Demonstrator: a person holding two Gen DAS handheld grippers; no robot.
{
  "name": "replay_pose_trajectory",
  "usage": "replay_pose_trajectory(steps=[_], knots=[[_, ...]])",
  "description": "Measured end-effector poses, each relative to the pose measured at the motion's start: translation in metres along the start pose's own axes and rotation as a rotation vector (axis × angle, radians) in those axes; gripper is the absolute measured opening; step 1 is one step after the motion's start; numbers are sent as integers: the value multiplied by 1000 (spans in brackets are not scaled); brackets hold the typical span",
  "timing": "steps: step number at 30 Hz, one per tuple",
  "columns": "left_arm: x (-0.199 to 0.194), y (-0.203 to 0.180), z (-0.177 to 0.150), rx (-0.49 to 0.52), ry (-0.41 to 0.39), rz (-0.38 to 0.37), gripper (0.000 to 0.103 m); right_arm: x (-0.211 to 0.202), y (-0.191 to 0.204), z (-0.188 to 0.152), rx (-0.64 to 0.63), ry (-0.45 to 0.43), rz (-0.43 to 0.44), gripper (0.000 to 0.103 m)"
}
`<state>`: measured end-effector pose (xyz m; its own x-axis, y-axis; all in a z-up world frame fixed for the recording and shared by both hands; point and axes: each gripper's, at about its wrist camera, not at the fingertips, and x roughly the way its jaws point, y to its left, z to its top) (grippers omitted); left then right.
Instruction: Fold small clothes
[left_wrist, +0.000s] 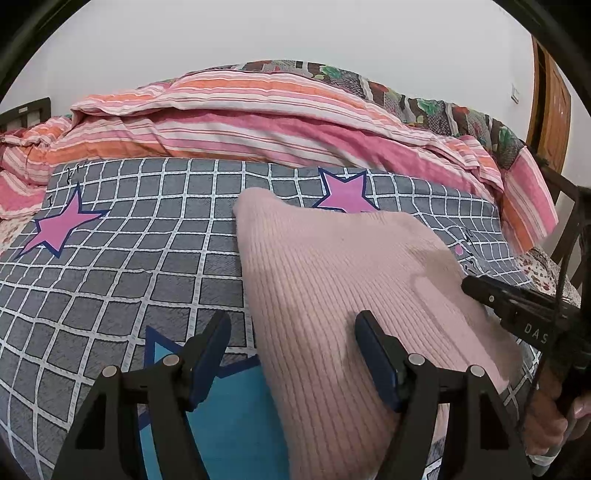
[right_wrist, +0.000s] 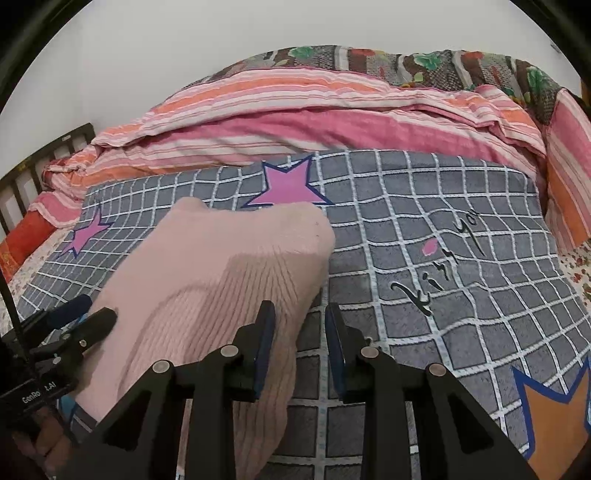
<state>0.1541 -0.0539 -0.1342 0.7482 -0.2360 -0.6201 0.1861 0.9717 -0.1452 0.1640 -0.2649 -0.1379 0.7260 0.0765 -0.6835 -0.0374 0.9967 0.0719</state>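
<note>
Hovering with jaws apart, left gripper (left_wrist: 291, 354) straddling left edge of pink ribbed knit (left_wrist: 343, 280); right gripper (right_wrist: 301, 343), narrowly parted, empty, beside right edge. Looking soft, light, floppy; pinching hem corners likely best, on grid blanket (right_wrist: 443, 295).

"Kiss you" on the grey checked cover (right_wrist: 443, 221); "DAS" on the right hand-held gripper (left_wrist: 476, 290).

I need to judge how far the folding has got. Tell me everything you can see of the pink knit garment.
The pink garment is a pale, ribbed knit, soft-looking, already folded into a compact oblong. It lies flat on the grey checked cover, partly over a pink star and a blue one. The open left gripper straddles its left edge; the right gripper stands open at its right edge. Neither visibly clamps it. No sleeves or collar show.
</note>
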Motion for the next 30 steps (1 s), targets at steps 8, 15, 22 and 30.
replay_pose_trajectory(steps=[8, 15, 22, 30], knots=[[-10, 0, -6, 19, 20, -28, 69, 23, -1, -10, -11, 81, -119, 0], [-16, 9, -13, -3, 35, -49, 69, -1, -22, -12, 106, 30, -50, 1], [-22, 14, -28, -3, 76, -73, 69, -30, -19, -37, 140, 85, -10, 22], [-62, -1, -23, -8, 107, -3, 67, -74, -10, -52, 126, 123, -5, 49]])
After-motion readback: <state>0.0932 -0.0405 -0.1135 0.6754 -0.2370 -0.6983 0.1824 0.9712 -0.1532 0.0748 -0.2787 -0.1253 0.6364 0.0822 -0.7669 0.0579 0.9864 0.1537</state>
